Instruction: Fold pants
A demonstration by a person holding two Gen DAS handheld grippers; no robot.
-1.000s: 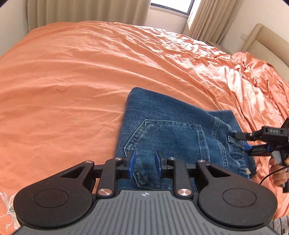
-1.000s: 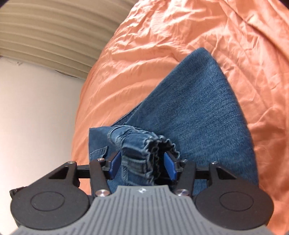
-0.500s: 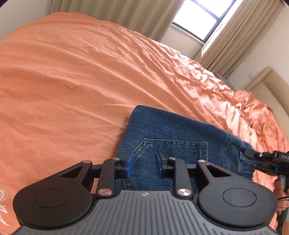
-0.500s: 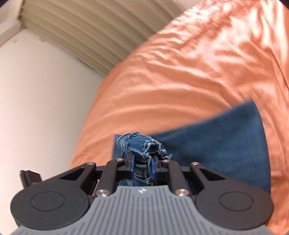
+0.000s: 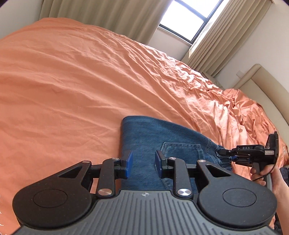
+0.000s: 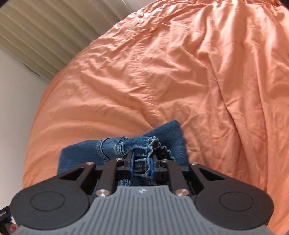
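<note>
The bed [image 5: 75,86] is covered by an orange sheet [image 6: 162,76], wrinkled all over, and it lies bare and wide to the left and ahead of the pants; toward the right in the left wrist view the sheet bunches into deeper folds near a beige headboard [image 5: 260,79]. Beige curtains [image 5: 101,16] and a bright window [image 5: 186,19] stand beyond the far edge of the bed, and in the right wrist view a pale wall [image 6: 19,97] runs along the bed's left side. The pants [image 5: 162,139] are blue denim jeans, lying in a compact folded bundle on the near part of the bed, with a straight folded edge on their far left side and a stitched back pocket [image 5: 182,151] facing up. The left gripper [image 5: 143,163] hovers above the near part of the denim with its blue pads standing apart and nothing pressed between them; whether the fingertips touch the cloth cannot be told. The right gripper [image 6: 141,163] is closing, its pads clenched on a gathered, ruffled stretch of the waistband [image 6: 142,144], which bulges up ahead of the fingers. In the left wrist view the same gripper reaches in from the right, carried by a hand [image 5: 271,177], and pinches the right end of the bundle. Small raised letters on that gripper's arm read "DAS" [image 5: 246,147]; a tiny label beside it is too small to read.
</note>
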